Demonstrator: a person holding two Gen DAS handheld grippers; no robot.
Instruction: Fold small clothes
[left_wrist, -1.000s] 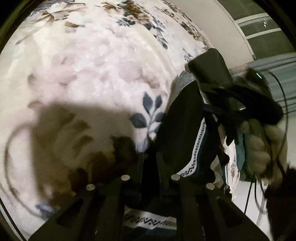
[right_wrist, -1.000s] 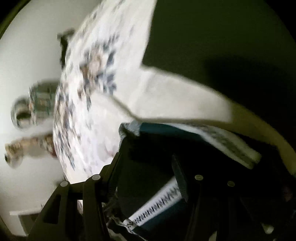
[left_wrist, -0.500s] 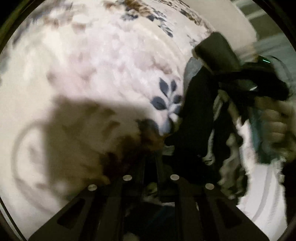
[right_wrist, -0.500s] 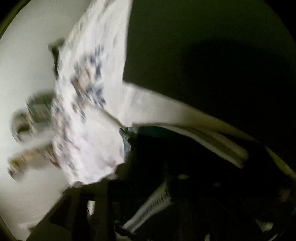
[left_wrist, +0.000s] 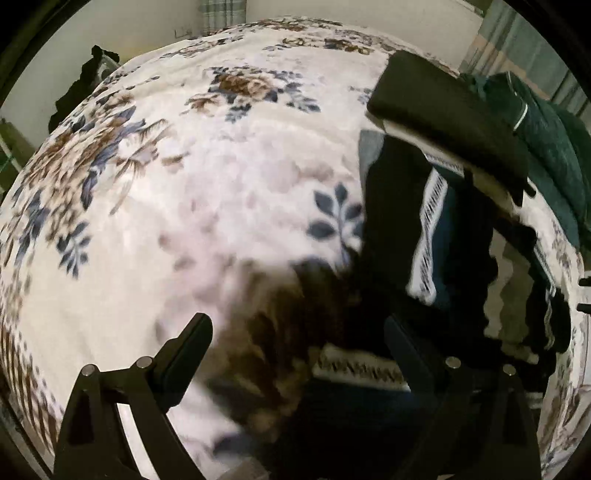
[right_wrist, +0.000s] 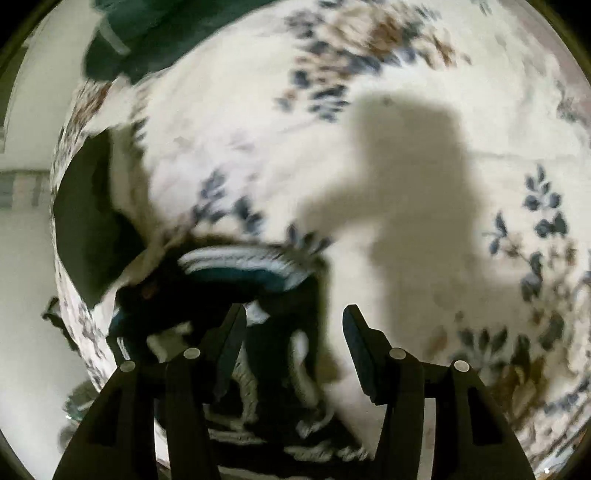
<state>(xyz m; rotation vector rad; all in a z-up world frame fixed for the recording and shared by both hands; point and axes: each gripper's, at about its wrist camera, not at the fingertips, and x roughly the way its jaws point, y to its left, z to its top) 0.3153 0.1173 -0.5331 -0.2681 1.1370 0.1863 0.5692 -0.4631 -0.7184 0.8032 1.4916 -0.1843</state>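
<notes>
A small dark garment with white patterned trim lies bunched on the floral bed cover, at the right of the left wrist view. It also shows in the right wrist view, at lower left. My left gripper is open and empty, just above the garment's near edge. My right gripper is open and empty, its left finger over the garment. The right gripper's dark body shows in the left wrist view, above the garment.
A dark green folded cloth lies at the far right of the bed, and shows at upper left in the right wrist view. A dark pillow-like shape sits at the bed's edge. The white floor lies beyond the edge.
Both grippers were shut on the garment, holding it up. Now both are open and the garment lies on the bed. The right wrist view has swung to face the bed.
</notes>
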